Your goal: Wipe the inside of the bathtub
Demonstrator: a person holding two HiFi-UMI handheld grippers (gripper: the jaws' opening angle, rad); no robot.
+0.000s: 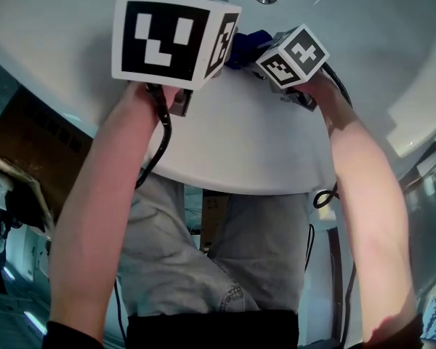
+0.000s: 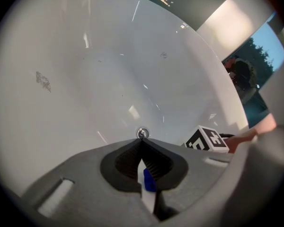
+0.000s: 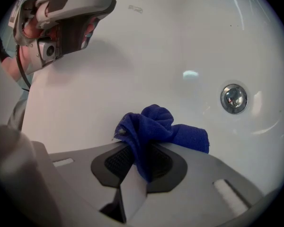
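Blue cloth [image 3: 156, 124] sits bunched in the right gripper [image 3: 138, 148]. The jaws are clamped on its lower fold, and the rest puffs out above and to the right of the tips. It is held close over the white inner wall of the tub [image 3: 189, 37]. Whether it presses on the wall cannot be told. The chrome drain [image 3: 234, 98] lies to the cloth's right, apart from it.

The left gripper [image 2: 142, 144] has its jaws closed tip to tip. A small blue scrap shows low in the seam between them, and what it is cannot be told. This gripper hangs over the tub's bare wall and points toward the drain, which shows just past the tips. The right gripper's marker cube [image 2: 206, 140] shows beside it at the right.

In the head view the two grippers are near each other at the near end of the tub, left one higher and closer to the camera. The cloth shows as a blue bunch between their cubes. A person's bare forearms [image 1: 102, 217] reach down to them from the bottom edge. A black cable [image 1: 158, 140] loops from the left gripper past the rim. Grey shorts [image 1: 225, 267] show below the tub's rim.
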